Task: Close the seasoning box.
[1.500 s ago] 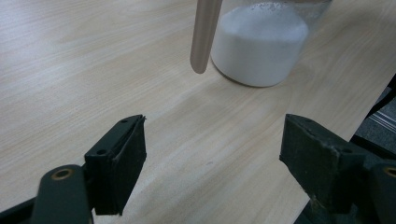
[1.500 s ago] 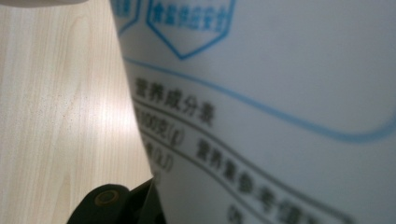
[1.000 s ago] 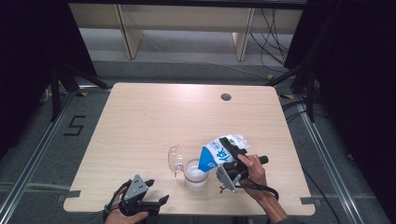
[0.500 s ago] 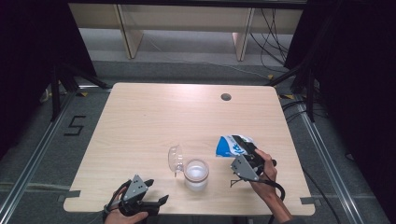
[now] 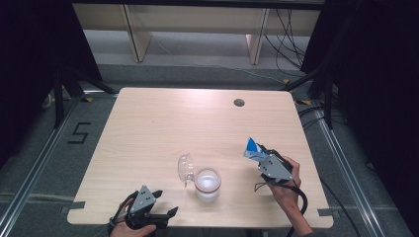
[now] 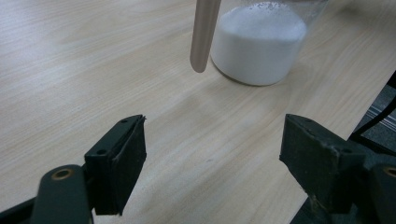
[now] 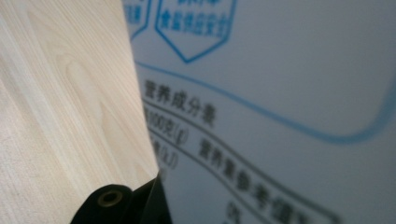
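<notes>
My left gripper (image 5: 160, 212) sits low at the near edge, hand wrapped around it from below, jaws spread wide with nothing between them and pointing right. My right gripper (image 5: 257, 154) is raised on the far side, forearm coming in from the bottom, wrist angled up and left, jaws clamped together on what I hold

One jar (image 5: 207, 184) of white powder, one lid (image 5: 185, 168), one bag (image 5: 252, 149), two grippers.
</notes>
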The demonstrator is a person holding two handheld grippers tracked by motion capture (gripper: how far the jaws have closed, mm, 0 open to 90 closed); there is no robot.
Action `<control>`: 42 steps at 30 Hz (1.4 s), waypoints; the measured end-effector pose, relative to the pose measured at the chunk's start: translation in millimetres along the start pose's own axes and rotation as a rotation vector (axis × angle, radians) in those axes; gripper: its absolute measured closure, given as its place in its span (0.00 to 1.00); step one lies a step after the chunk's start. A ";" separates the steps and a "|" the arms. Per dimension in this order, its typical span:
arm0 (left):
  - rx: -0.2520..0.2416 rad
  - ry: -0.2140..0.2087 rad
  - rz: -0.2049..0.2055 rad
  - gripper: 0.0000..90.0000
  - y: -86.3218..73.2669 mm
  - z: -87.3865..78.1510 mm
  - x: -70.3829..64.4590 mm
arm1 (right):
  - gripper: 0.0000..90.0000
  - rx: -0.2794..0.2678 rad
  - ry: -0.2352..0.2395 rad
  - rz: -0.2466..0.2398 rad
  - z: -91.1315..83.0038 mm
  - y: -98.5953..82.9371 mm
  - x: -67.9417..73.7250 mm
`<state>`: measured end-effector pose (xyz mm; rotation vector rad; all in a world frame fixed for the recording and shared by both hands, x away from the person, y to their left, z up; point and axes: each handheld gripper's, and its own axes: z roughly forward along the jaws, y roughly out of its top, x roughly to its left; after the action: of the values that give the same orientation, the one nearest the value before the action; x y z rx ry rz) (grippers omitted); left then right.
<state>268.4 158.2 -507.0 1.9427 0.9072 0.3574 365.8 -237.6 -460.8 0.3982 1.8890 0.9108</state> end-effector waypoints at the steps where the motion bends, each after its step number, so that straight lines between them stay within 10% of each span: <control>1: 0.000 0.001 -0.003 0.25 -0.1 -0.1 -0.3 | 0.90 -0.001 0.002 0.023 0.2 -1.5 -0.6; 25: 0.009 0.004 0.017 0.25 -0.3 -1.2 -0.1 | 0.91 0.033 0.068 0.381 16.5 -42.2 -10.2; 42: 0.022 0.013 0.015 0.25 -0.8 -2.3 0.3 | 0.96 0.026 0.062 0.451 18.4 -50.5 -14.8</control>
<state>267.0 160.1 -506.5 1.9703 0.9085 0.3704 394.3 -272.6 -493.5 0.8438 1.9023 1.2036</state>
